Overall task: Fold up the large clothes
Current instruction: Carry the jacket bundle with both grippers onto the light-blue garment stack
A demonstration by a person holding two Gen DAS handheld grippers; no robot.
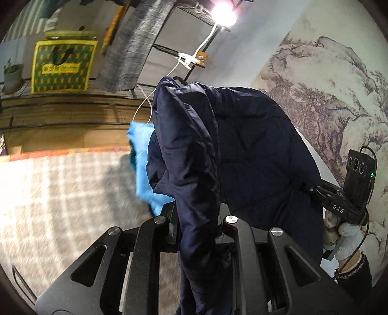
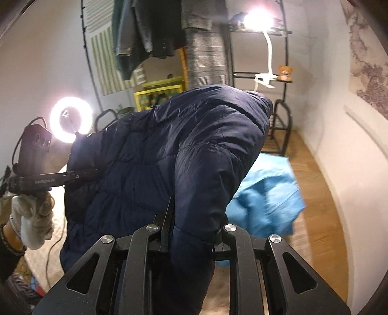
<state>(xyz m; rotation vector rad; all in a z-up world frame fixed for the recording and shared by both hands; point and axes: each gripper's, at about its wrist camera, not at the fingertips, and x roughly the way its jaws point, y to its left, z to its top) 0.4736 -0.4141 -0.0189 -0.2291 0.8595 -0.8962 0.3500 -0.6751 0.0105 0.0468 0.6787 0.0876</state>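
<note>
1. Patterned rug (image 1: pixel 60 193): one, pale with a check pattern, covering the floor below the raised garment; blurred in the left wrist view.
2. Navy quilted jacket (image 1: pixel 242 150): one, held up in the air between the two grippers, well above the rug, bunched and hanging in folds.
3. Clothes rack (image 2: pixel 283 72): one black metal frame against the wall, with several garments hanging from it; the exact count cannot be told.
4. Blue cloth (image 2: pixel 266 193): one, bright blue, lying crumpled beyond the jacket at the edge of the rug.
5. Yellow-green box (image 1: pixel 63 67): one, standing under the rack.
6. Left gripper (image 1: pixel 197 218): one, its two fingers clenched on a hanging fold of the jacket; in the right wrist view it appears side-on, its tip buried in the jacket's far edge.
7. Right gripper (image 2: pixel 191 232): one, its two fingers closed on a thick fold of the jacket.
8. Gloved hands: two, one white glove (image 2: pixel 31 218) per gripper handle.
9. Lamps: two, a ring light (image 2: pixel 71 118) and a clip lamp (image 2: pixel 257 18).
10. Teddy bear (image 2: pixel 285 71): one, small, on a rack shelf.
</note>
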